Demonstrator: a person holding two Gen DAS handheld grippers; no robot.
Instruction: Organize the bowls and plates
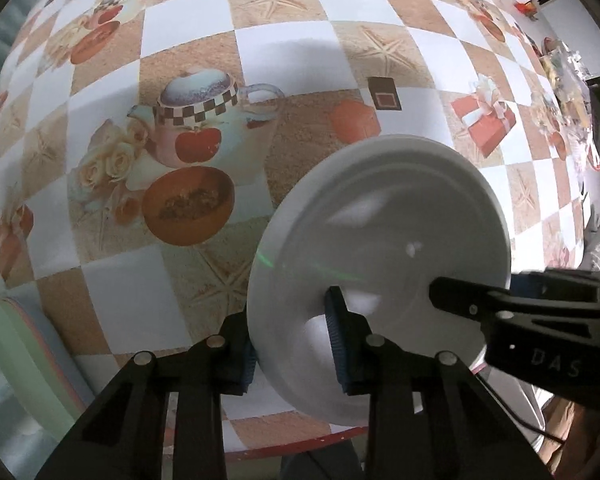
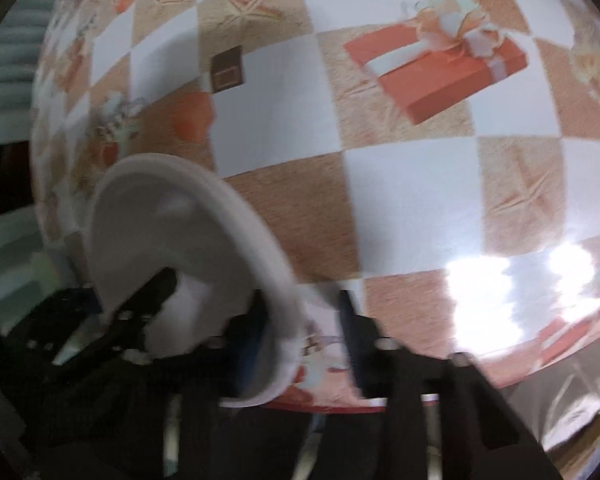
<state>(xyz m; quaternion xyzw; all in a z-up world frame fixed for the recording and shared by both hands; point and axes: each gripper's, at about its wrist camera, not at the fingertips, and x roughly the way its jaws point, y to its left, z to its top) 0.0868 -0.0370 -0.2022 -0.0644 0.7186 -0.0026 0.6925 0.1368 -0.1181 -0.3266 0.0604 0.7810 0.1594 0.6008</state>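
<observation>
I take this for a home dining spot: the desk (image 1: 188, 40) wears a glossy oilcloth printed with teapots, apples, roses and gift boxes. A white plate (image 1: 384, 216) sits on it, and household clutter (image 1: 560, 80) crowds the far right edge by the wall.

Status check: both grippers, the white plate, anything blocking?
Left gripper shut on the white plate rim. Right gripper clamped on the opposite rim. Plate tilted over the patterned tablecloth. Pastel plate stack at the left edge, apart; nothing blocking.
</observation>
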